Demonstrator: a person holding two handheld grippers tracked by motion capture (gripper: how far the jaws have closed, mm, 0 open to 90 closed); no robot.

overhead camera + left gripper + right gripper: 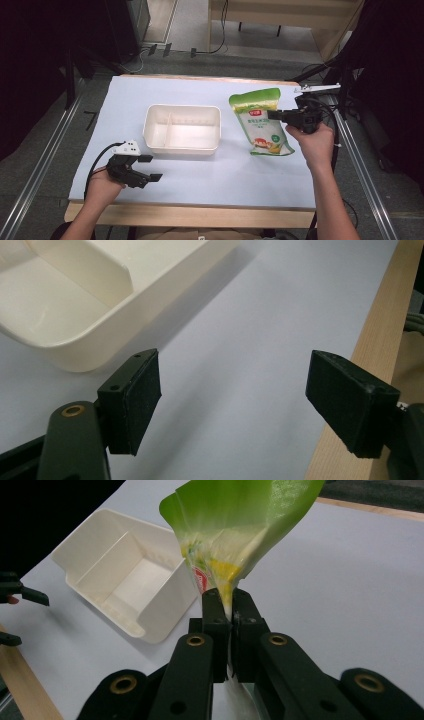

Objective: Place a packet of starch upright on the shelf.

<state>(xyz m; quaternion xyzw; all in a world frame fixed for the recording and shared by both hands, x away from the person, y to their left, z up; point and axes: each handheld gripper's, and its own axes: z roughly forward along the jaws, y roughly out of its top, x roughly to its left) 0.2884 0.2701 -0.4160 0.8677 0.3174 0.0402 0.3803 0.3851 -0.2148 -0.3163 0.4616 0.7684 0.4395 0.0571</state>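
The pouch [235, 525] print is blurred and unreadable. Right gripper [226, 611]: jaws clamped on the pouch edge, right of the tray [182, 129]. Left gripper [232, 402]: jaws wide apart, holding nothing, over the table [240, 330] near the tray's corner.

Place: a lab recording station
Desk: white-topped wooden desk [200, 90]
Surround: black curtains [30, 60], metal floor rails [40, 165], loose floor cables [150, 50]
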